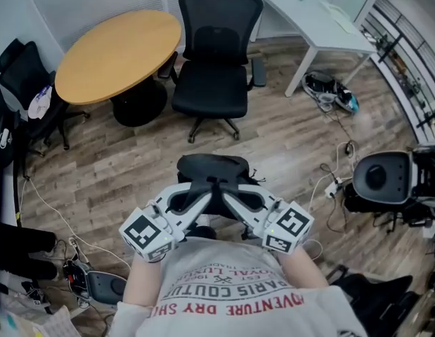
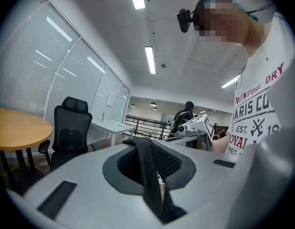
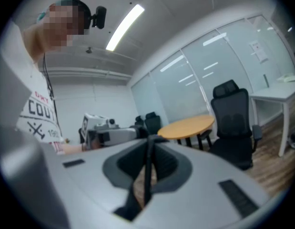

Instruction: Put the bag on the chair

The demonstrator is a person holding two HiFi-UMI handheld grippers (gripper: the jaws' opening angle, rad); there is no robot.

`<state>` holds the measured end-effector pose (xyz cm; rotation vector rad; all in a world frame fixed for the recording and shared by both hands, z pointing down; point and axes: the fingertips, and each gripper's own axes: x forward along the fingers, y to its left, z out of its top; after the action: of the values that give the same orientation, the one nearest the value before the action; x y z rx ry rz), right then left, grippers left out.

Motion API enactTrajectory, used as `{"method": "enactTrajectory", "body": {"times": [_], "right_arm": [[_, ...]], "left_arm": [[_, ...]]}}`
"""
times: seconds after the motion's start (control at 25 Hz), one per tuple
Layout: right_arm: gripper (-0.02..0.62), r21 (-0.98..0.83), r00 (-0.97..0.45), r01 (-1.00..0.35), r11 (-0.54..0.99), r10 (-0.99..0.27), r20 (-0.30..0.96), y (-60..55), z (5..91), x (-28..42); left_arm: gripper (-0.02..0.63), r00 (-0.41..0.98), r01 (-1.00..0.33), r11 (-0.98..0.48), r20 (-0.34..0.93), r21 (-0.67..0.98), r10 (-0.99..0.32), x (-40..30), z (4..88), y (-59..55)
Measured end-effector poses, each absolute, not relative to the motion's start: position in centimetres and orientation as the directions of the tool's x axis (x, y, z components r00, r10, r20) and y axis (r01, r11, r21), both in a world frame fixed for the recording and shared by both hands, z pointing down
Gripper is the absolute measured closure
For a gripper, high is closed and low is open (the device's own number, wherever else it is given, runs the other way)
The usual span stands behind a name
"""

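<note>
While the left gripper (image 1: 202, 194) and right gripper (image 1: 230, 195) are each clamped on a strap of the black bag (image 1: 211, 168), the chair (image 1: 210, 93) stands well apart, straight ahead, equally near to both hands.

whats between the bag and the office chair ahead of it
Only bare wood floor. Nothing stands between the bag and the chair. The head view shows this.

The head view looks steeply down on the chair (image 1: 216, 55) and round table (image 1: 115, 51), which the left gripper view and right gripper view, facing level, both share.
</note>
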<state>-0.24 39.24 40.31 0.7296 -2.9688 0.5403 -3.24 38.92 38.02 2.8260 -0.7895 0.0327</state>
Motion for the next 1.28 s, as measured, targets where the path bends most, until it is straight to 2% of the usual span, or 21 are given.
{"method": "enactTrajectory", "body": {"times": [0.32,0.64,1.08,1.28], "right_arm": [[0.548,-0.326,-0.873,-0.482,0.813,-0.475,0.107,30.9,38.8,-3.6],[0.548,-0.337,-0.909,-0.415,0.845,-0.402,0.113,23.2,40.0,-4.8],[0.548,-0.303,-0.966,-0.257,0.918,-0.234,0.110,10.5,40.5,-1.2],[0.548,-0.273,-0.967,-0.250,0.929,-0.224,0.123,5.8,40.5,0.9]], "left_arm": [[0.537,0.863,-0.505,-0.848,0.077,0.159,-0.499,-6.6,36.2,30.6],[0.537,0.808,-0.589,-0.787,0.100,0.182,-0.581,-7.5,37.5,22.7],[0.537,0.729,-0.683,-0.711,0.107,0.168,-0.676,-4.0,38.1,9.6],[0.537,0.718,-0.691,-0.691,0.090,0.212,-0.690,-2.2,38.3,4.8]]}}
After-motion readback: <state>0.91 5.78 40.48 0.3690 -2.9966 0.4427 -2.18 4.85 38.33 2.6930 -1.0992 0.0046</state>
